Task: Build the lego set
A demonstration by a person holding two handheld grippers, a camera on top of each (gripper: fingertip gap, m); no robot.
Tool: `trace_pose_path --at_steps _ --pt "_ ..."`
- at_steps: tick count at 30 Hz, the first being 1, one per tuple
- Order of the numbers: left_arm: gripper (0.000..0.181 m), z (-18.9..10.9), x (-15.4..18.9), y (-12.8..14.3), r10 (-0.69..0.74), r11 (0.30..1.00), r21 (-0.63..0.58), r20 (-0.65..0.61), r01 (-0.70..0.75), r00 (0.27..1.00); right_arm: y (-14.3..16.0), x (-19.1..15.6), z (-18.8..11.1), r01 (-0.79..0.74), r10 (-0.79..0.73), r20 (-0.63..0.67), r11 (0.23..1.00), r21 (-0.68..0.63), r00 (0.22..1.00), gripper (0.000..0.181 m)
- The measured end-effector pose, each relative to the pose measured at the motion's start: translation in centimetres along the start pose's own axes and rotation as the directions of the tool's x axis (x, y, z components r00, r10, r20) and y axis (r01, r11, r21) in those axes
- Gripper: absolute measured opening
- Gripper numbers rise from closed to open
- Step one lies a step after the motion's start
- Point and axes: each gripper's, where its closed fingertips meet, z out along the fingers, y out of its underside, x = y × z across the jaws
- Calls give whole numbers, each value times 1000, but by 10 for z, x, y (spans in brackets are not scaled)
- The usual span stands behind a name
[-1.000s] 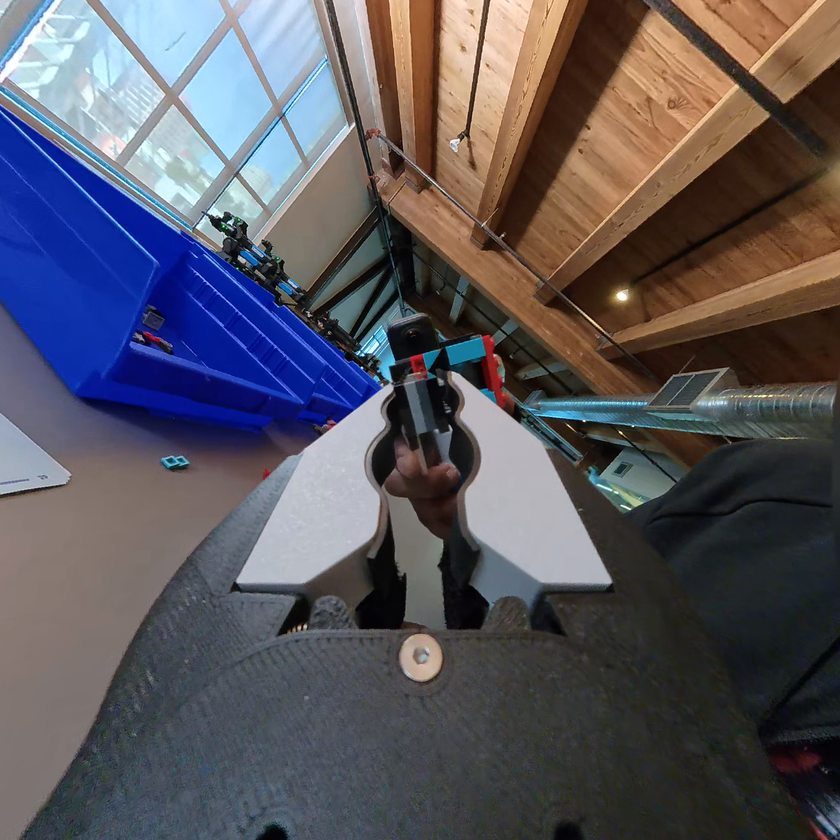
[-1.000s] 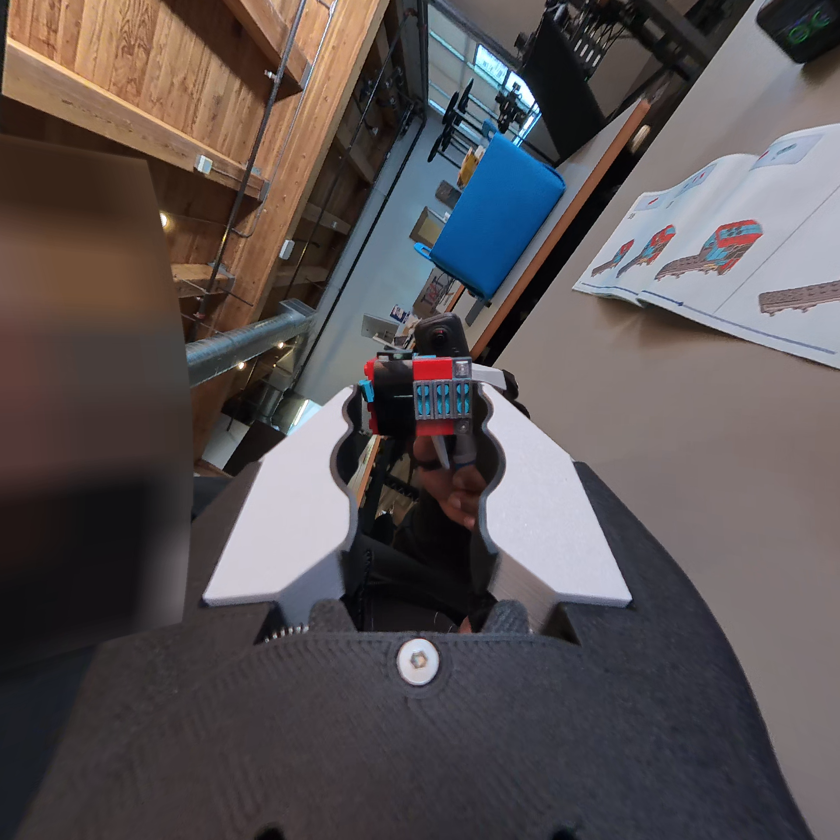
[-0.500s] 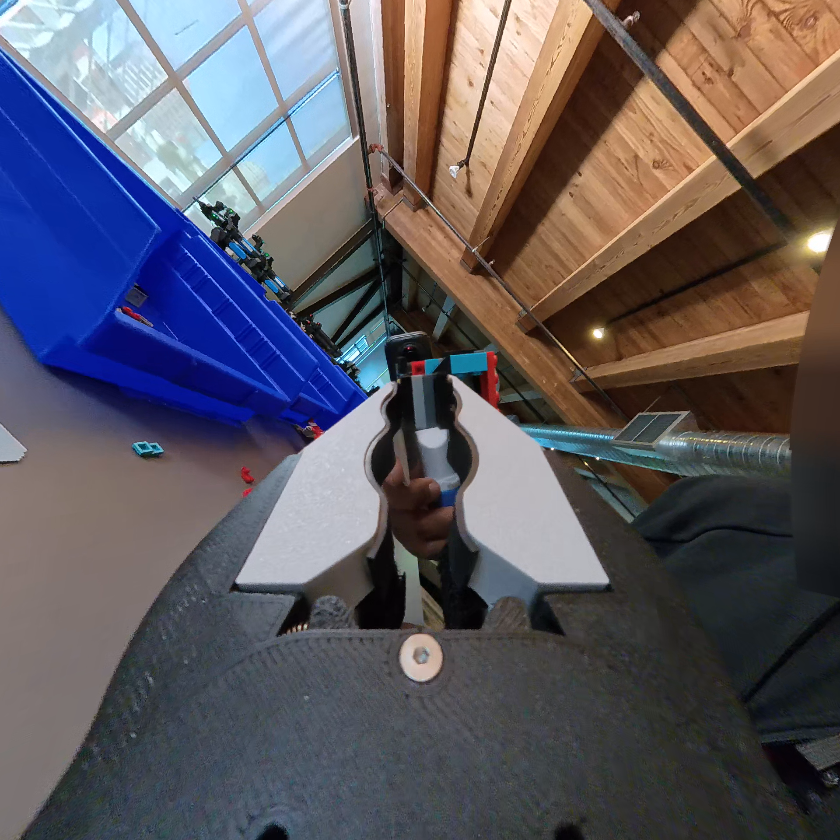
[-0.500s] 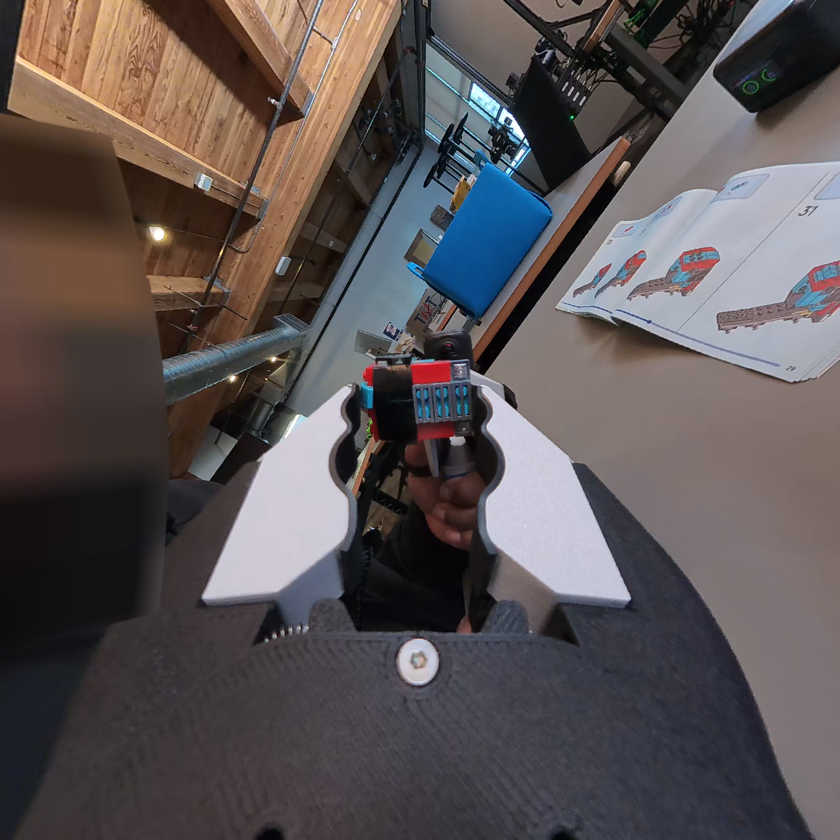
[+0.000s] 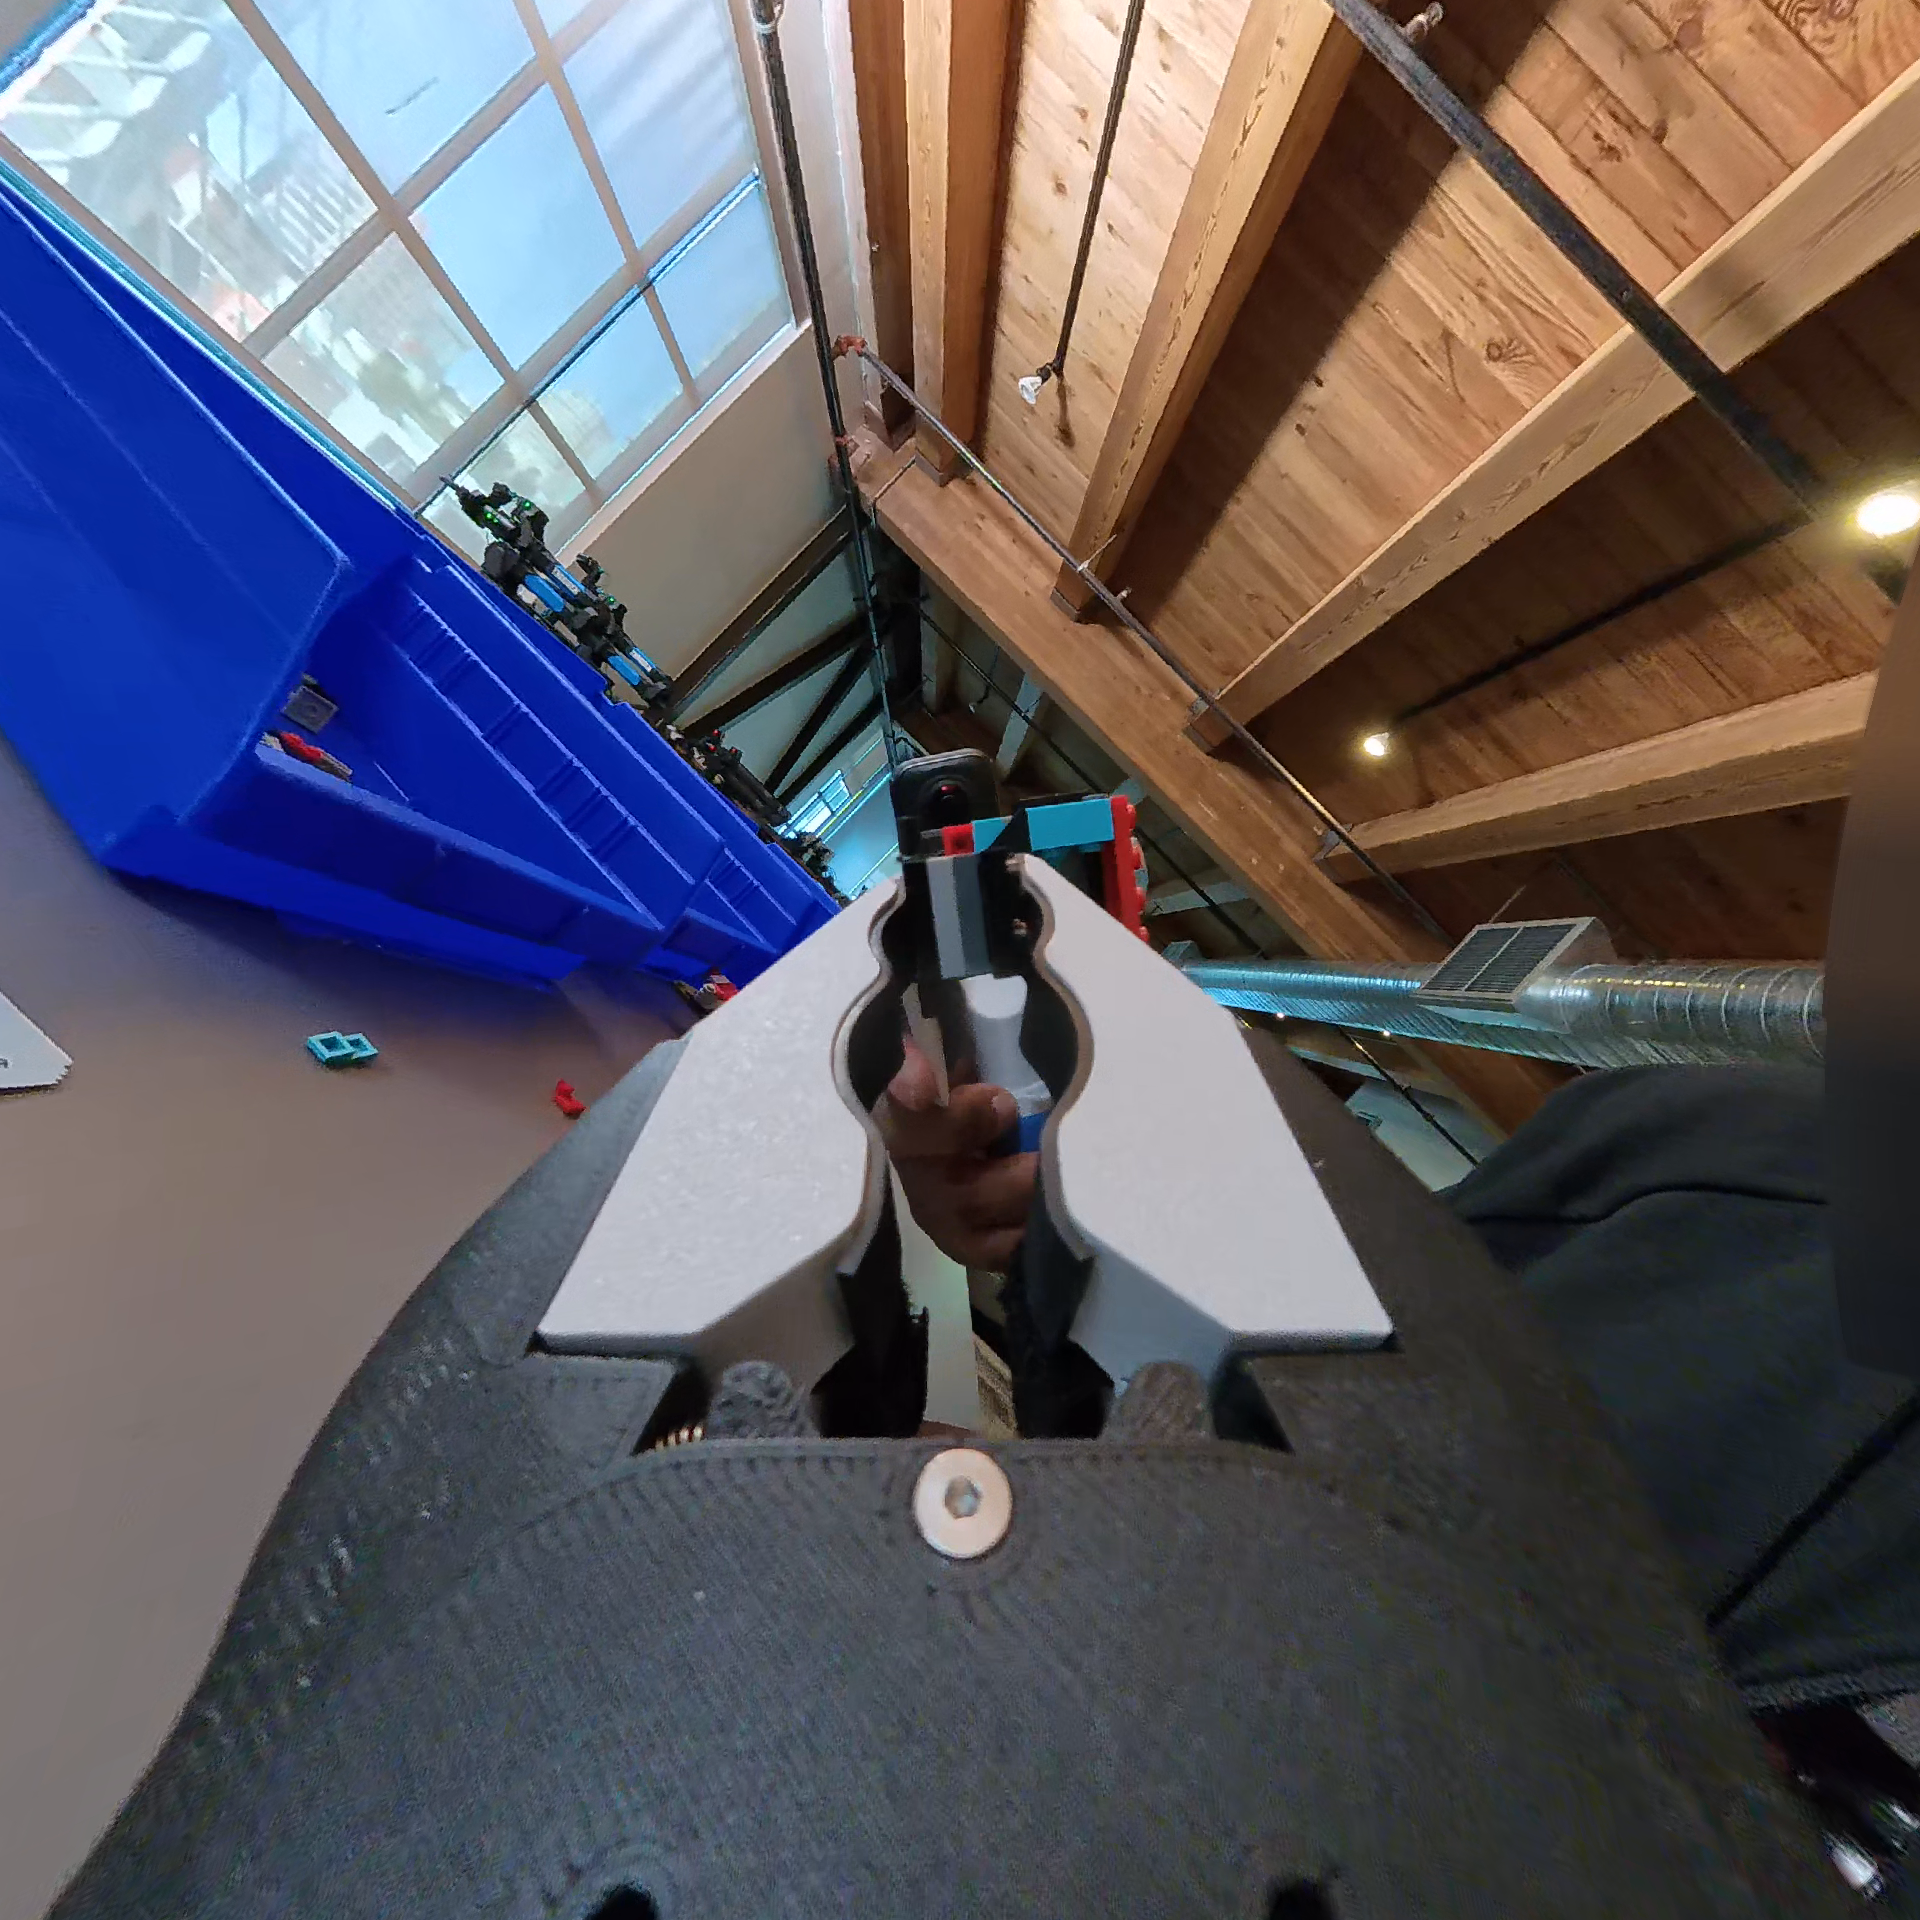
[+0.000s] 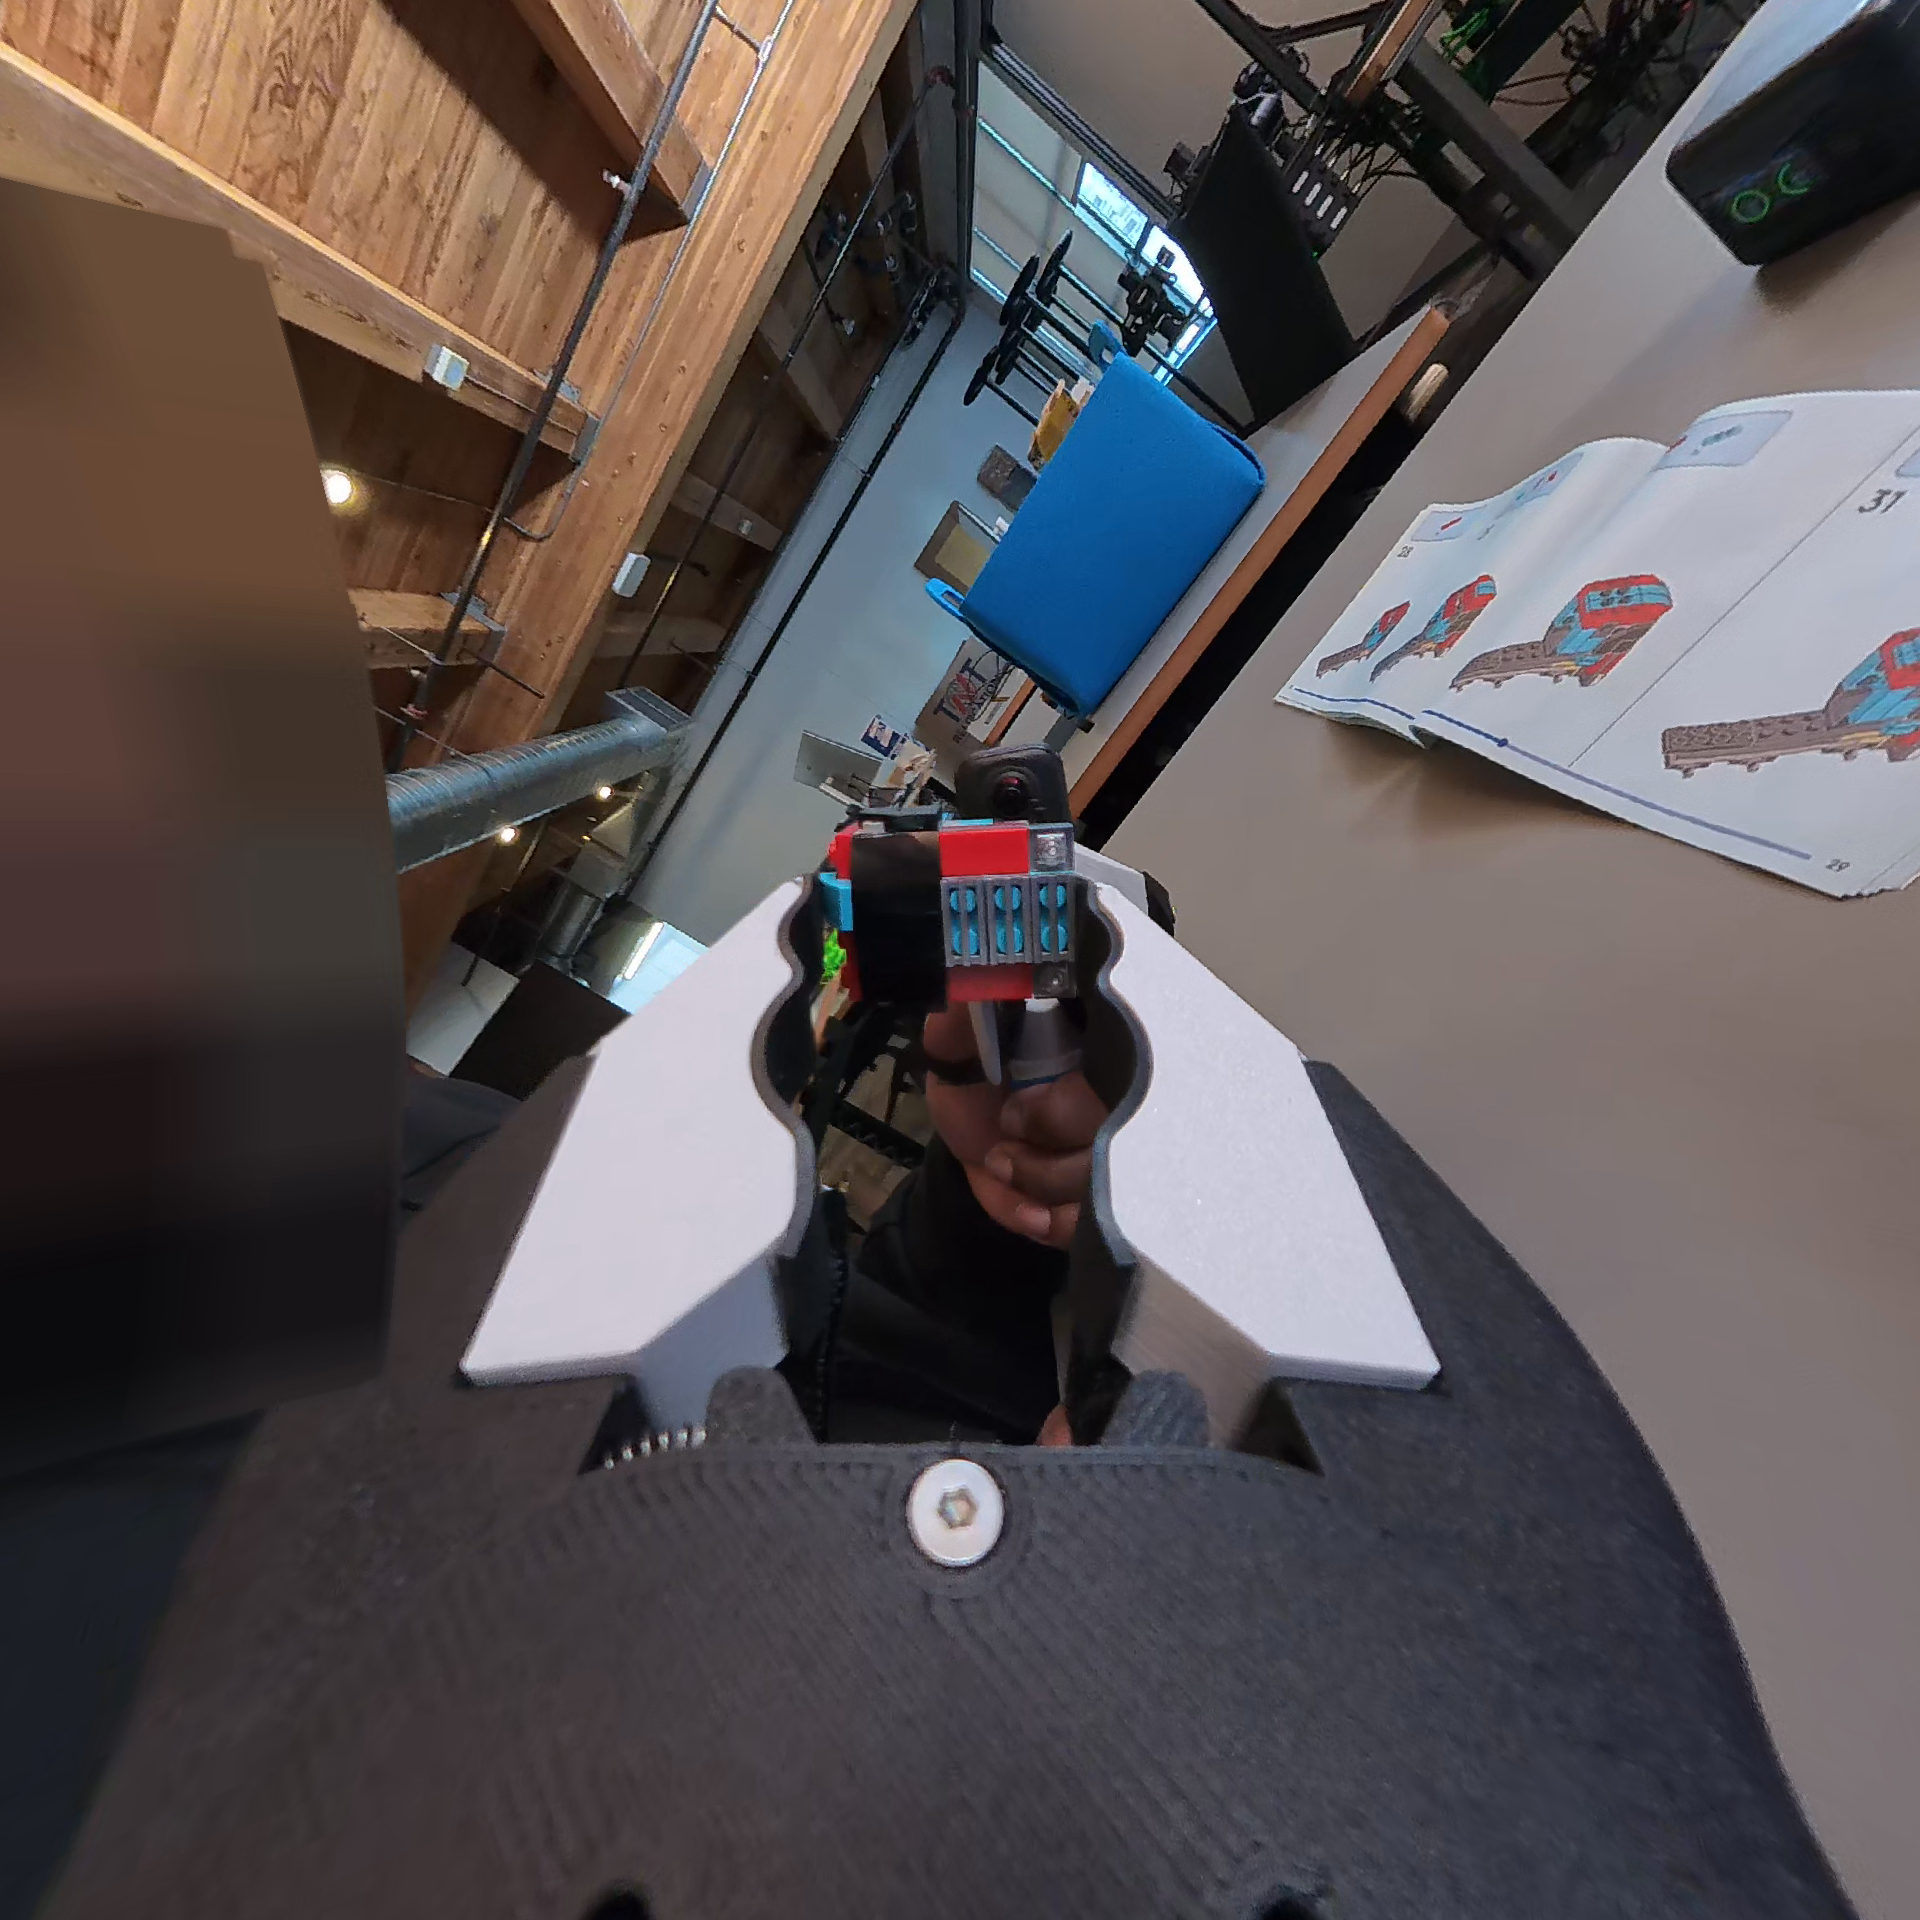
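Note:
The lego model is held in the air between both grippers, which face each other. In the left wrist view my left gripper (image 5: 961, 896) is shut on the model's grey end (image 5: 958, 930). A teal and red part (image 5: 1081, 831) sticks out to the right. In the right wrist view my right gripper (image 6: 951, 906) is shut on the model's red, teal and black end (image 6: 971, 920). Each view shows the other gripper's camera and a hand (image 6: 1023, 1143) just behind the model.
Blue parts bins (image 5: 312, 675) stand on the brown table at the left. A loose teal piece (image 5: 340, 1047) and a small red piece (image 5: 566, 1096) lie in front of them. An open instruction booklet (image 6: 1662, 644) and a black device (image 6: 1797, 177) lie on the table at the right. Only a small space, under 4 cm, lies between the two pairs of fingers.
Both grippers have kept their hold on the model. They have tilted a little together, so the bins and the booklet have shifted in view.

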Motion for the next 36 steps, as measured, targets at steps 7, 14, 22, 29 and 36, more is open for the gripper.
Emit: trace_pose_path --at_steps 7,14,22,29,36 --pt "17 1 2 1 16 1000 -4 -7 -16 1000 1 -2 -1 27 -27 -28 1000 -10 999 47" --pt "17 1 2 2 25 1000 -8 -8 -25 1000 2 -2 -1 38 -39 -44 999 -8 998 46" --pt "17 0 -1 1 11 1000 -7 4 -11 1000 0 2 -1 36 -36 -59 999 9 998 45" --pt "16 0 -18 0 -140 990 30 62 138 988 -8 20 -3 -11 18 -125 998 58 992 47" --pt "16 -21 -60 -9 -454 879 217 105 425 885 -15 46 -22 43 -20 -258 995 84 966 75"
